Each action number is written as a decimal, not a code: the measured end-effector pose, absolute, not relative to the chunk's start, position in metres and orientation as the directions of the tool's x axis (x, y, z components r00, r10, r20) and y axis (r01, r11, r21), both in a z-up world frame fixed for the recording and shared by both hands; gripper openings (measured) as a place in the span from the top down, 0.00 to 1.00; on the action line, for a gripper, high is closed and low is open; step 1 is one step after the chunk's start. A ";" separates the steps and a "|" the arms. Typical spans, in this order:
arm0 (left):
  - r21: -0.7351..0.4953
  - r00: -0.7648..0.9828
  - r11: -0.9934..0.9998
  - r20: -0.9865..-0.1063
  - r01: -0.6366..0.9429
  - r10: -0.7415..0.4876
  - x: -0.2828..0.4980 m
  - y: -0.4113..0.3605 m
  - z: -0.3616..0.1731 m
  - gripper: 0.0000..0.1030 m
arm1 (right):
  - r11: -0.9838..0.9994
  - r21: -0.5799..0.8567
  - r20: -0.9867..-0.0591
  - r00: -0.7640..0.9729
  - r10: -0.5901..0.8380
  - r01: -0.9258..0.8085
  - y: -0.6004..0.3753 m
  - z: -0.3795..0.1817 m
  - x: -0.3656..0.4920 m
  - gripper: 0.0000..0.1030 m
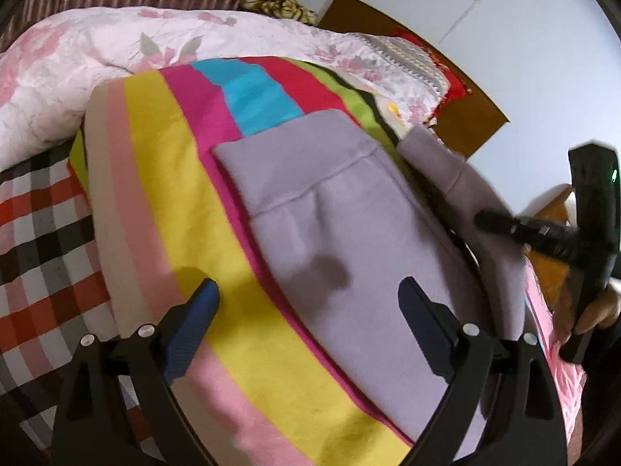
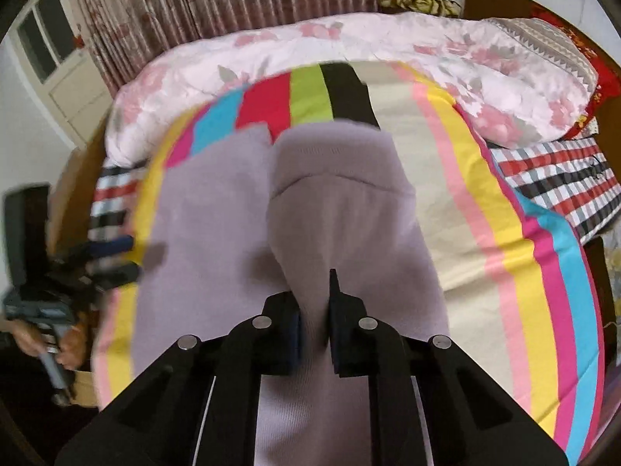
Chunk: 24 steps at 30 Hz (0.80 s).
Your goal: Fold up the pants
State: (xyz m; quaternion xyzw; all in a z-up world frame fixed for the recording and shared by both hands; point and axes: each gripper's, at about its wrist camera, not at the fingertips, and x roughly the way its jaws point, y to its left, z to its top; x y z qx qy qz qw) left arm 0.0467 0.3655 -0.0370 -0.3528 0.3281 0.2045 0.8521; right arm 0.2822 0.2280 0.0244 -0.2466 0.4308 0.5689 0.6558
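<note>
- the lilac pants [image 1: 341,240] run off the bottom edge in both views, so where they end is anyone's guess
- right gripper [image 2: 314,310] is pinched on a raised leg of the pants, and the fabric bunched between the pads hides the left pad's tip
- in the left wrist view the right gripper [image 1: 500,223] is a smeary dark shape, jaws unreadable
- left gripper [image 2: 116,256] in the right wrist view is motion-blurred, only blue pads [image 2: 118,244] show
- striped sheet [image 1: 163,178] is covered wherever the pants lie
- floral quilt [image 2: 349,50] hides the far side of the bed
- the hand [image 2: 70,345] on the left handle is blurry and partly cut off
</note>
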 end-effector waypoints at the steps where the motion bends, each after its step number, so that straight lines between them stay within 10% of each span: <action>1: -0.479 0.717 0.677 -0.689 -0.559 0.105 0.047 0.363 -0.034 0.10 | 0.221 0.206 -0.825 -0.048 0.563 -0.953 0.223 0.033 0.280 0.87; 7: -0.671 0.820 0.613 -0.568 -0.416 -0.064 0.054 0.368 -0.030 0.05 | 0.137 0.362 -0.720 -0.183 0.670 -0.922 0.219 0.053 0.262 0.87; 15: -0.660 0.784 0.451 -0.595 -0.601 0.174 0.006 0.385 -0.035 0.05 | 0.043 0.344 -0.765 -0.253 0.592 -0.938 0.271 0.007 0.206 0.87; 24: -0.758 0.855 0.474 -0.518 -0.448 -0.022 0.027 0.397 -0.043 0.05 | 0.065 0.409 -0.744 -0.292 0.601 -0.910 0.267 -0.013 0.206 0.77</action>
